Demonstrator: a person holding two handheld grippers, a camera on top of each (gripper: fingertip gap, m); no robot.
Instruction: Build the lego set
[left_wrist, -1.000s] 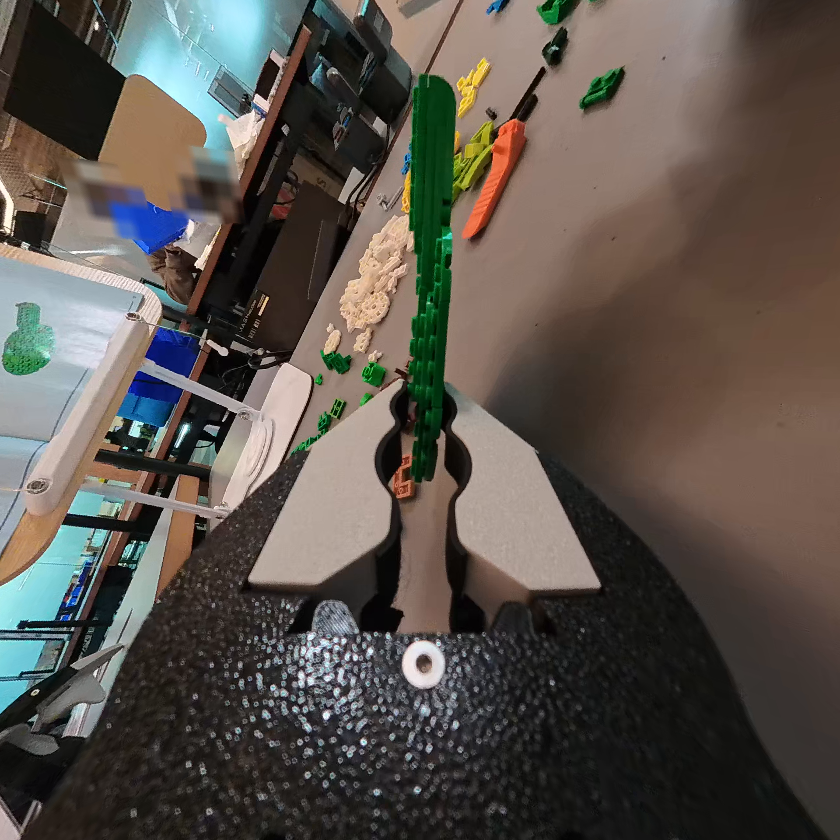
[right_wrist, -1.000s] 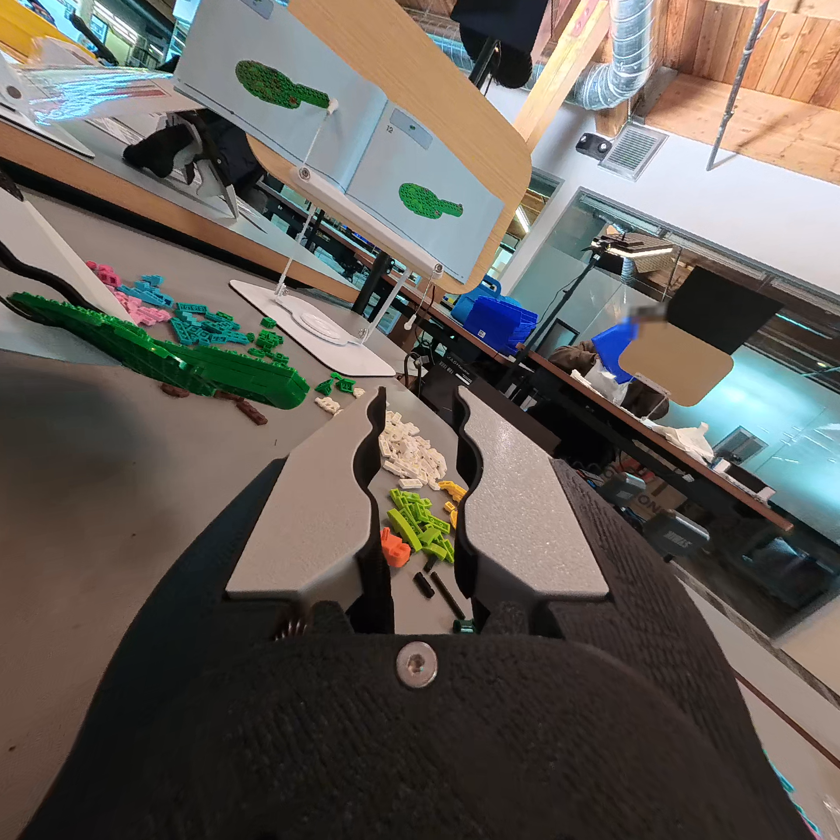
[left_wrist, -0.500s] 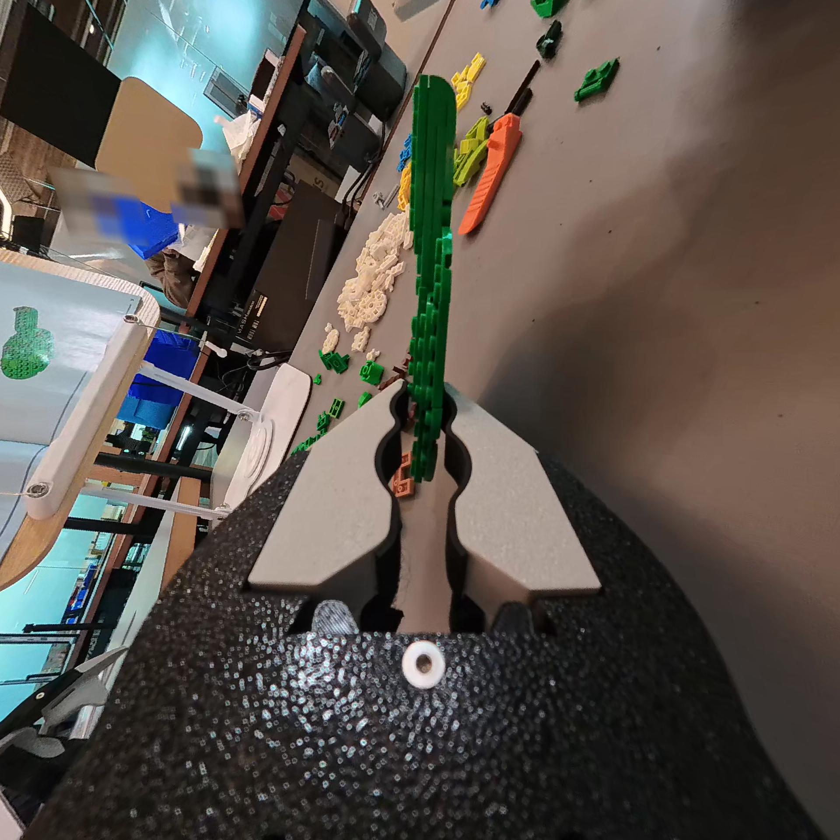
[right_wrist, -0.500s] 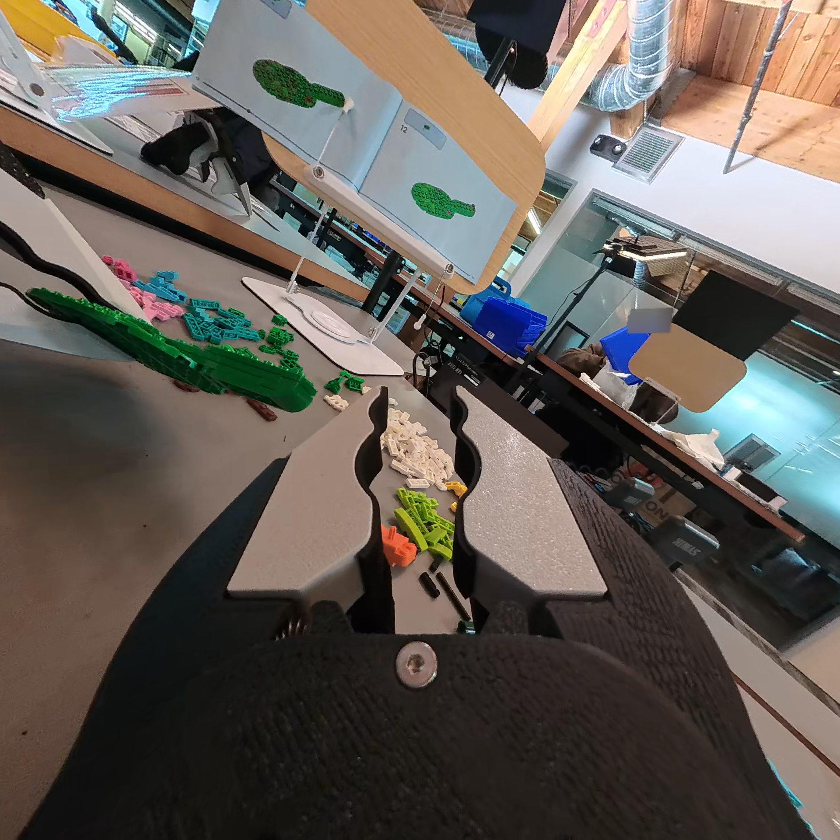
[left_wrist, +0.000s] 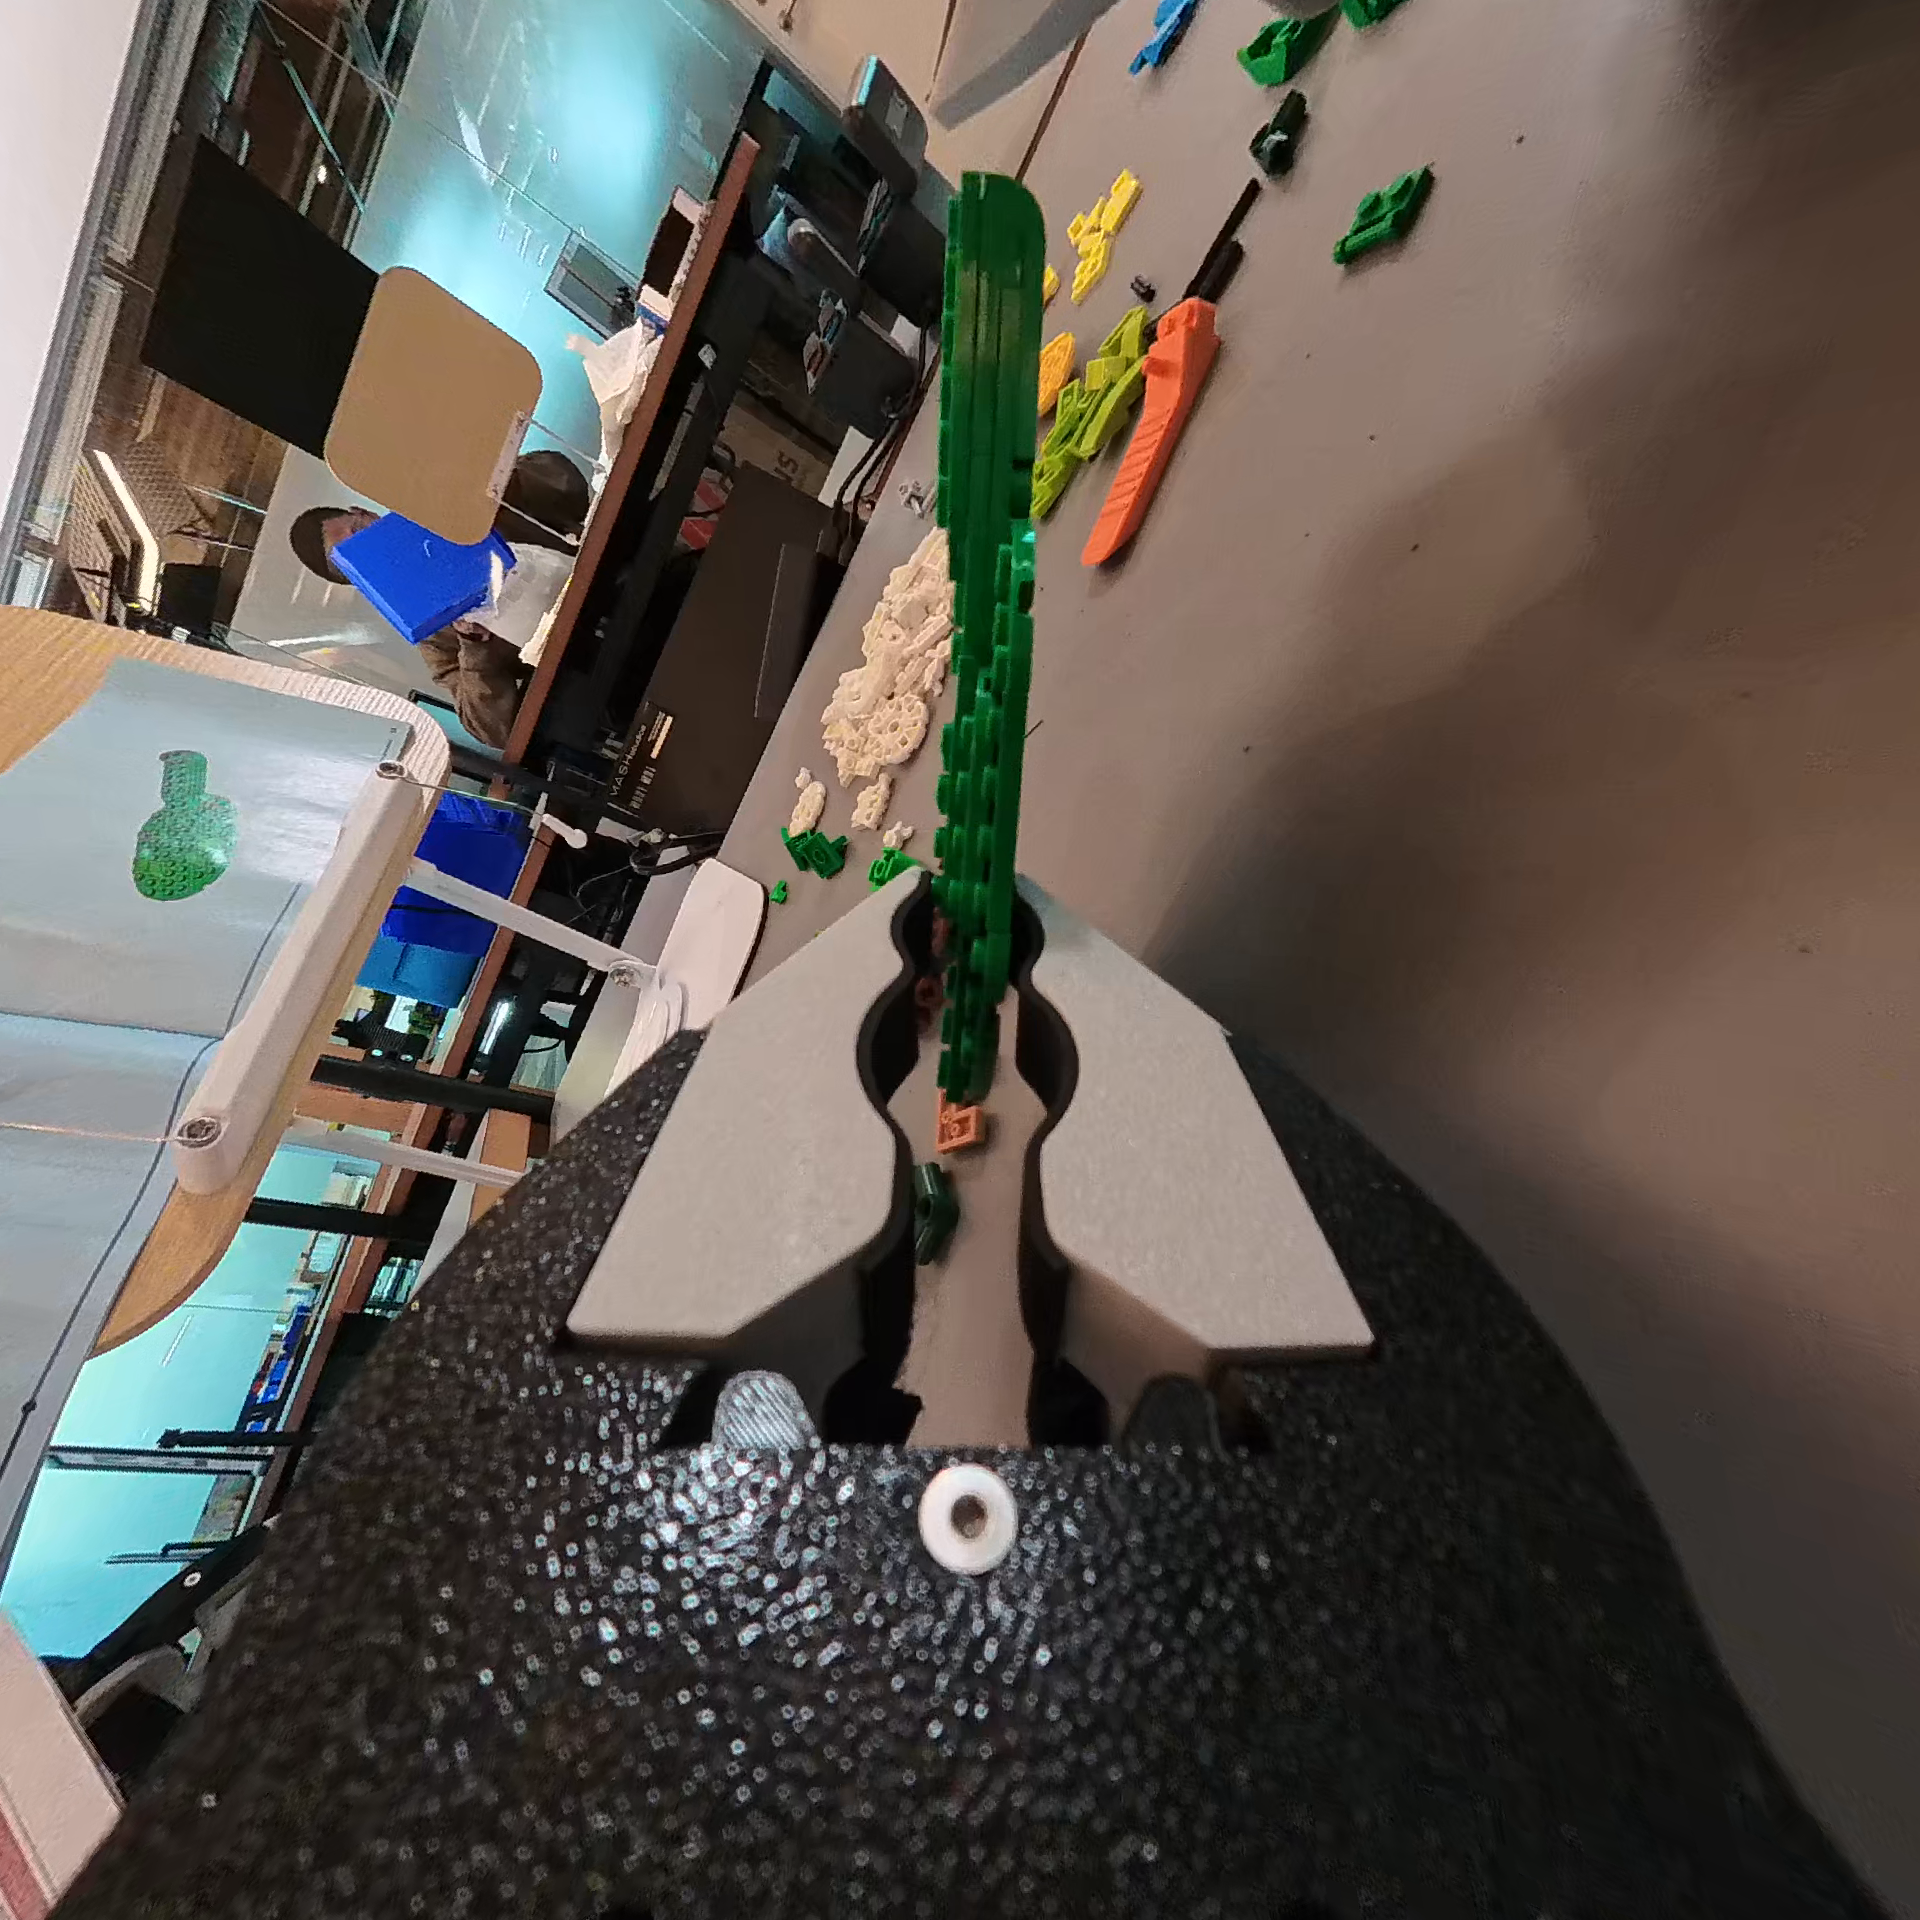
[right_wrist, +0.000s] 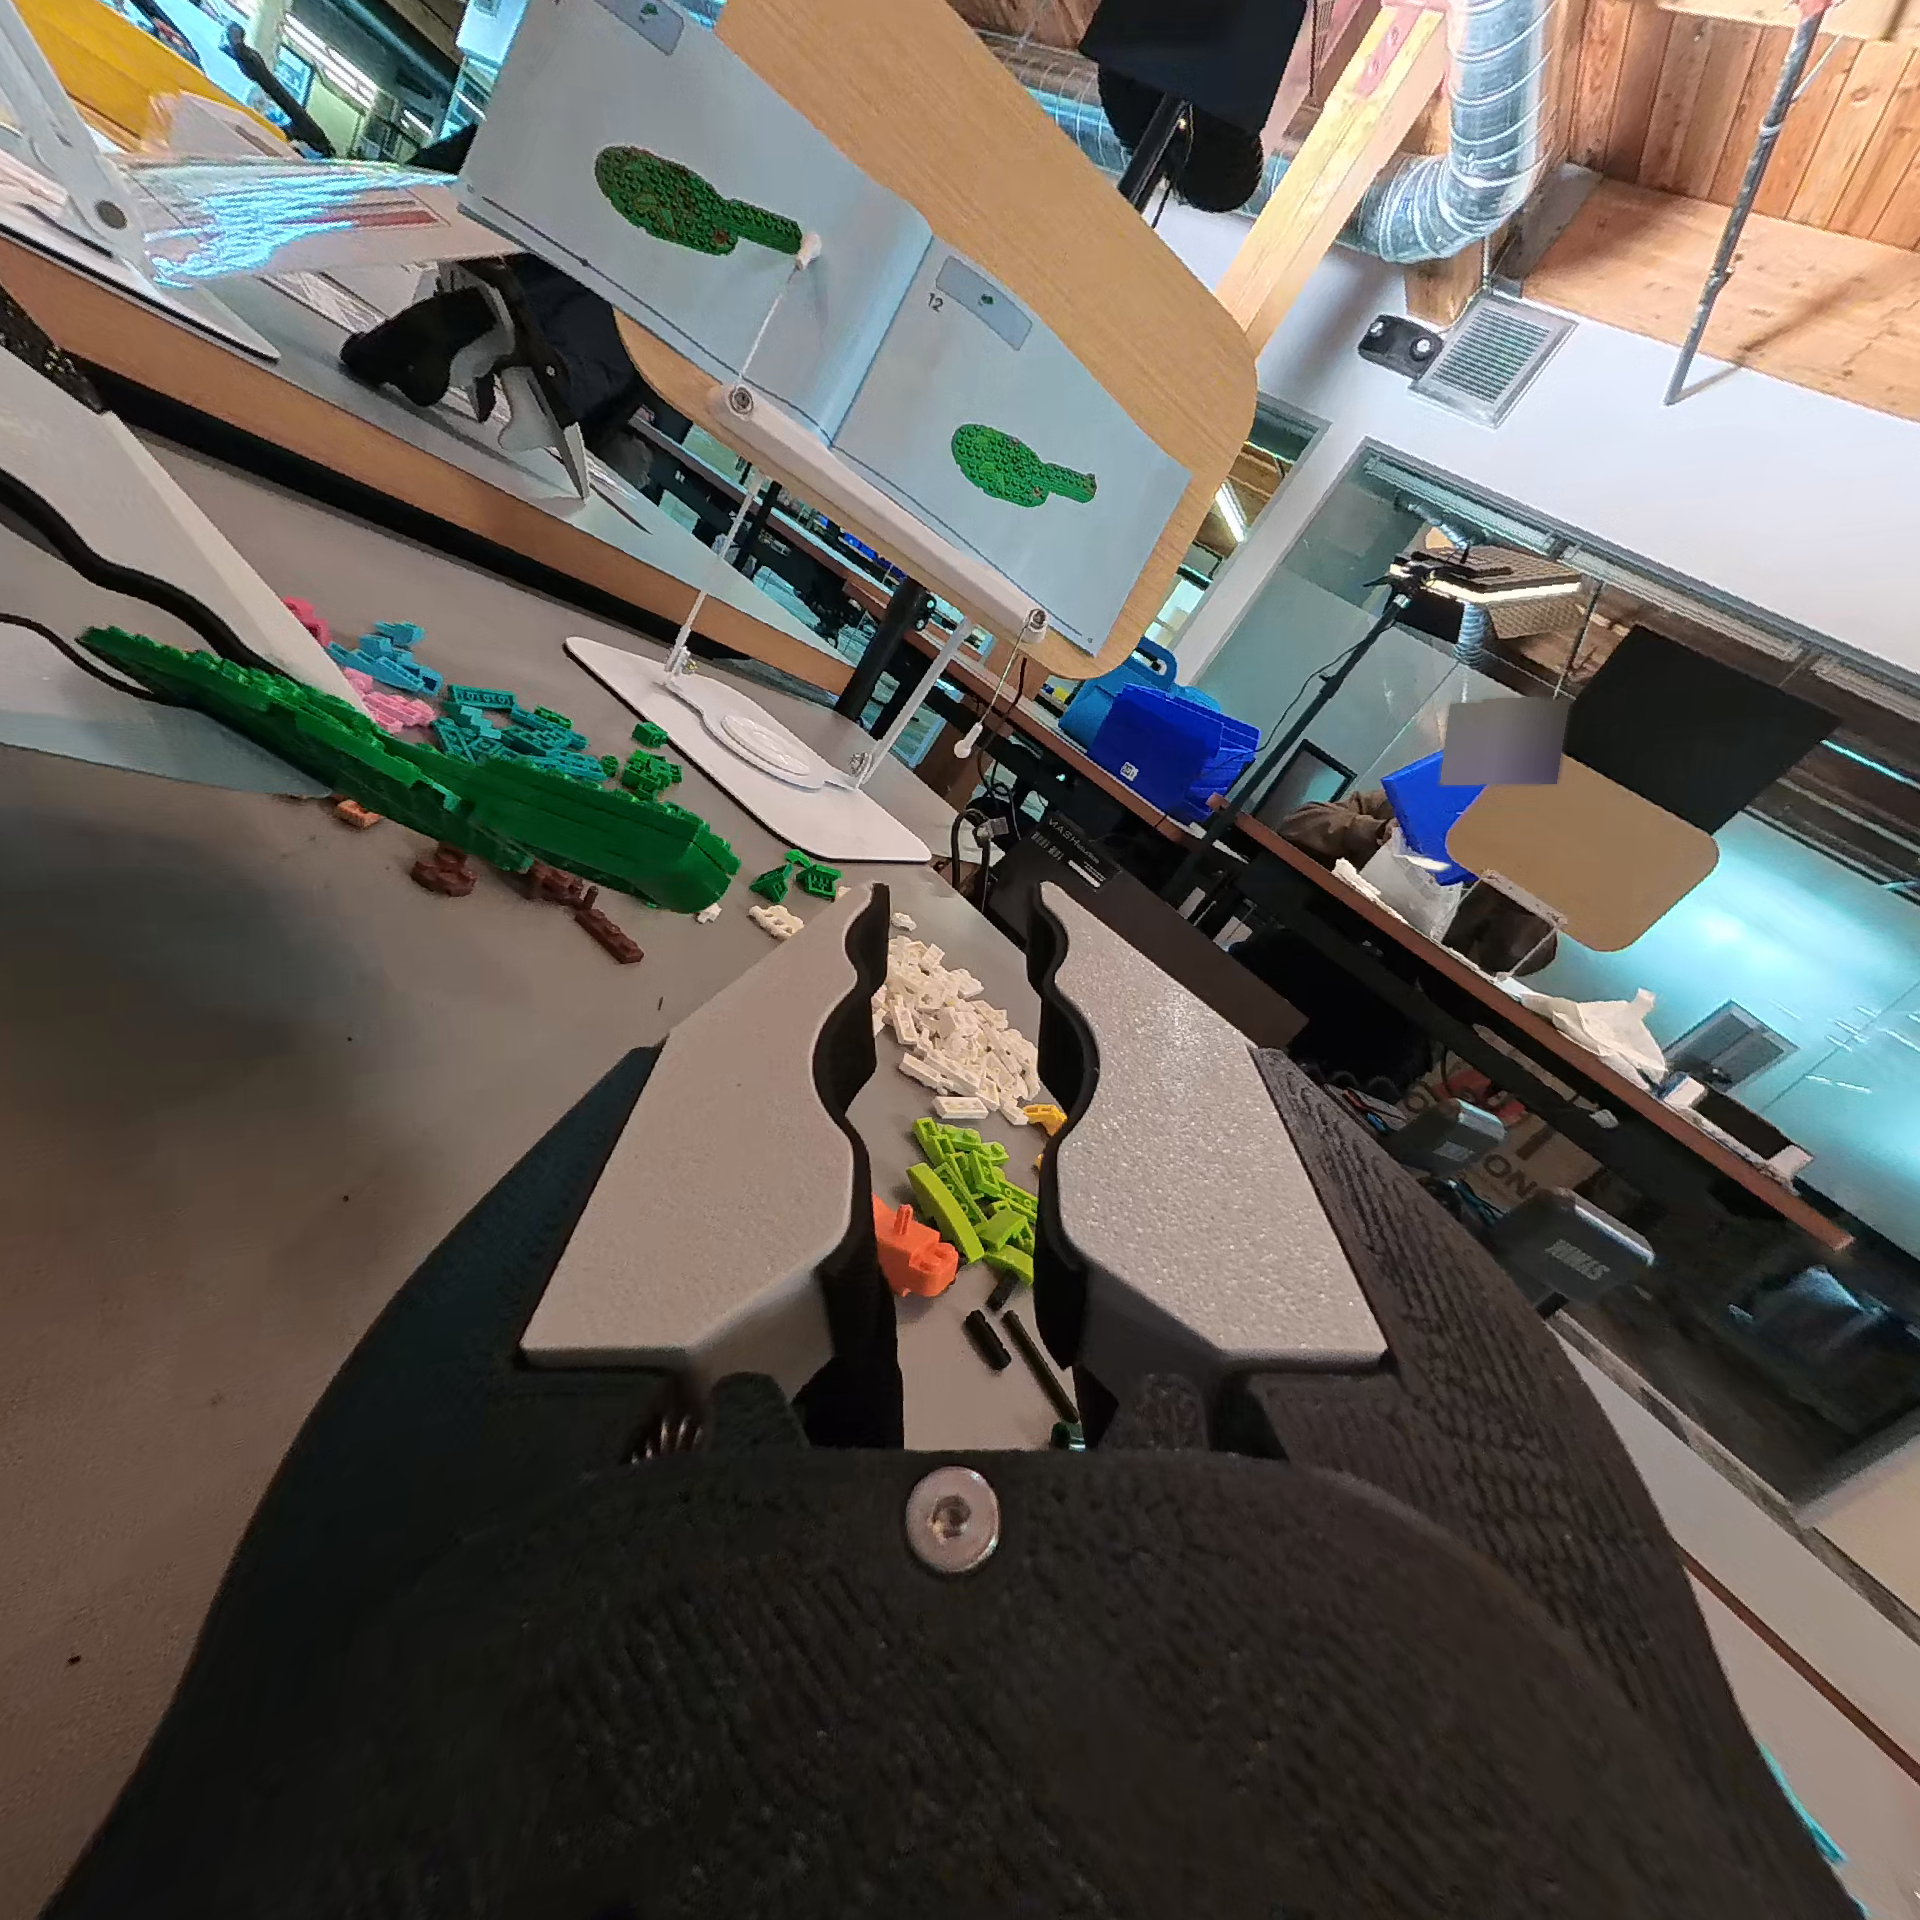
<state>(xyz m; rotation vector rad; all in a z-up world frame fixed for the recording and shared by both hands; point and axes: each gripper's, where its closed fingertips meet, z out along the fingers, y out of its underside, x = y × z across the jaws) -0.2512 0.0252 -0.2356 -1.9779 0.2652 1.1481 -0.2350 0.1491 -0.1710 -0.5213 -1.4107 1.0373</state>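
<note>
My left gripper (left_wrist: 971, 914) is clamped on one end of a long green brick plate (left_wrist: 987, 540) jutting edge-up over the grey table (left_wrist: 1507, 831), stiff, light, likely to snap at seams; my right gripper (right_wrist: 961, 914) gapes empty above white bricks (right_wrist: 956, 1029).

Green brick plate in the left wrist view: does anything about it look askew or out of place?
The green brick plate stands on edge, clamped in the left gripper, not flat on the grey table. Brown bricks lie loose beneath it.
</note>
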